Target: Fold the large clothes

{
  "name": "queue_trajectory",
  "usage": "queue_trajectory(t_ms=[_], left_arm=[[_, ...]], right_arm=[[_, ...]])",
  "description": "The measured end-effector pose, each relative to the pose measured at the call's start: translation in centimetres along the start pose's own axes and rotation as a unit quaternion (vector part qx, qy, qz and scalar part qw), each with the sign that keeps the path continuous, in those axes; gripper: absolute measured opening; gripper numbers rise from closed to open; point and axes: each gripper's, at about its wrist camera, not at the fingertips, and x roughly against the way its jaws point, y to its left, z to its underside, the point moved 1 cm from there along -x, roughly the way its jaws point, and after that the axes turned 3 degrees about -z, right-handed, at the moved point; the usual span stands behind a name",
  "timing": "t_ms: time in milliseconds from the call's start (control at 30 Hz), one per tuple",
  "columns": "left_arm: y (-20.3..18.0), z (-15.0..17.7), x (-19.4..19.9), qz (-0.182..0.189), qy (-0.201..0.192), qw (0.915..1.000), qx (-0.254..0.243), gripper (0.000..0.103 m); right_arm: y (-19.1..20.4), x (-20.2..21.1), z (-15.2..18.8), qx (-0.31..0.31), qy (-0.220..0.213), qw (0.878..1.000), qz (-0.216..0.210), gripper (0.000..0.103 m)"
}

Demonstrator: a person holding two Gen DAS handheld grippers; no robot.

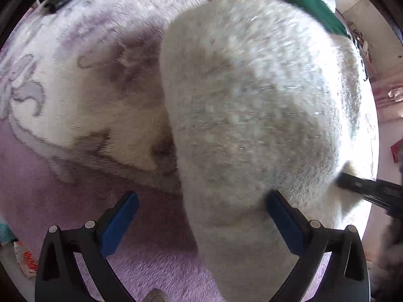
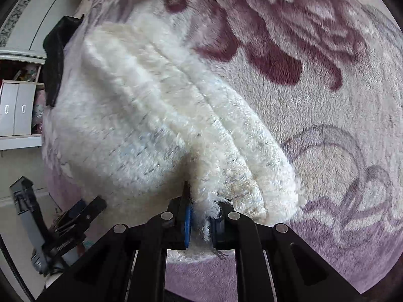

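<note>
A fluffy white sweater [image 2: 151,115] lies on a pink and purple flowered blanket [image 2: 327,115]. My right gripper [image 2: 202,216] is shut on the sweater's near edge, with white fibres pinched between its blue pads. In the left wrist view the sweater [image 1: 252,88] fills the middle, blurred, and reaches down between the fingers. My left gripper [image 1: 201,209] is open, its blue pads wide apart on either side of the fabric. The right gripper's black finger [image 1: 365,186] shows at the sweater's right edge. The left gripper [image 2: 75,216] shows at the lower left of the right wrist view.
A green garment [image 1: 312,5] lies at the far end of the blanket [image 1: 63,88]. A dark garment [image 2: 55,58] lies at the blanket's left edge. White cabinets and drawers [image 2: 17,105] stand beyond it.
</note>
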Motion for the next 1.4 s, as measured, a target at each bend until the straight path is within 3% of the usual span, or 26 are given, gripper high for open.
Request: queue_trajectory(t_ms=[133, 167, 233, 267, 300, 400, 467, 533, 600, 667, 733, 800, 900, 933, 1000, 1033, 1067, 1133, 1233, 1400], left_arm=[[-0.3, 0.1, 0.4, -0.013, -0.008, 0.9998, -0.014, 0.103], [-0.2, 0.2, 0.5, -0.016, -0.009, 0.9997, -0.016, 0.103], [0.2, 0.6, 0.5, -0.011, -0.006, 0.9999, -0.009, 0.103], [0.3, 0.8, 0.4, -0.006, -0.004, 1.0, -0.004, 0.103], [0.5, 0.8, 0.4, -0.003, -0.002, 1.0, 0.0, 0.103], [0.4, 0.9, 0.4, -0.001, -0.004, 1.0, 0.003, 0.103], [0.2, 1.0, 0.4, -0.001, -0.005, 1.0, 0.001, 0.103], [0.9, 0.7, 0.2, 0.009, -0.004, 1.0, 0.003, 0.103], [1.8, 0.7, 0.1, 0.031, -0.004, 0.9994, 0.012, 0.103], [3.0, 1.1, -0.4, 0.061, -0.004, 0.9977, 0.03, 0.103], [4.5, 1.4, -1.0, 0.115, 0.0, 0.9915, 0.062, 0.103], [6.2, 1.6, -2.2, 0.182, 0.009, 0.9765, 0.115, 0.103], [7.7, 1.4, -3.0, 0.236, -0.005, 0.959, 0.156, 0.103], [7.8, 1.4, -3.0, 0.244, -0.011, 0.9565, 0.16, 0.103], [8.2, 0.9, -2.5, 0.264, -0.035, 0.9494, 0.167, 0.1], [8.1, 0.6, -1.8, 0.273, -0.048, 0.9465, 0.165, 0.078], [7.7, 0.2, -1.2, 0.282, -0.06, 0.9452, 0.153, 0.07], [6.7, -0.6, -0.1, 0.258, -0.069, 0.956, 0.122, 0.07], [6.1, -1.6, 0.8, 0.255, -0.069, 0.959, 0.103, 0.069], [4.0, -4.7, 3.0, 0.253, -0.076, 0.962, 0.071, 0.069]], right_arm=[[0.6, 0.2, -0.4, 0.013, 0.017, 1.0, -0.008, 0.015], [0.5, 0.9, -0.6, 0.011, 0.029, 0.999, -0.024, 0.023], [-0.6, 3.0, -0.9, -0.001, 0.025, 0.998, -0.054, 0.055], [-0.9, 4.1, -1.0, 0.0, 0.014, 0.998, -0.063, 0.087], [-1.0, 5.0, -1.2, 0.007, 0.005, 0.998, -0.065, 0.103], [0.1, 4.4, -3.4, 0.068, -0.006, 0.996, -0.063, 0.103], [1.2, 1.9, -5.7, 0.115, 0.022, 0.991, -0.072, 0.103], [1.6, -1.1, -7.6, 0.179, 0.043, 0.981, -0.053, 0.103], [0.9, -3.4, -9.3, 0.186, 0.082, 0.972, -0.115, 0.103], [0.2, -5.7, -10.5, 0.187, 0.134, 0.956, -0.184, 0.103], [0.1, -7.4, -11.6, 0.187, 0.166, 0.941, -0.228, 0.103], [0.8, -7.9, -12.2, 0.188, 0.186, 0.932, -0.249, 0.103], [1.2, -8.2, -12.5, 0.169, 0.191, 0.929, -0.269, 0.103], [1.2, -8.3, -12.3, 0.154, 0.191, 0.928, -0.281, 0.101], [1.1, -8.4, -12.0, 0.123, 0.188, 0.927, -0.299, 0.085], [0.8, -8.2, -11.7, 0.104, 0.184, 0.926, -0.313, 0.081], [0.6, -7.9, -11.2, 0.088, 0.179, 0.925, -0.323, 0.074], [-0.2, -7.1, -10.9, 0.051, 0.161, 0.927, -0.334, 0.066], [-1.5, -6.1, -9.9, 0.003, 0.14, 0.923, -0.359, 0.06], [-2.3, -3.6, -9.0, -0.023, 0.114, 0.913, -0.392, 0.057]])
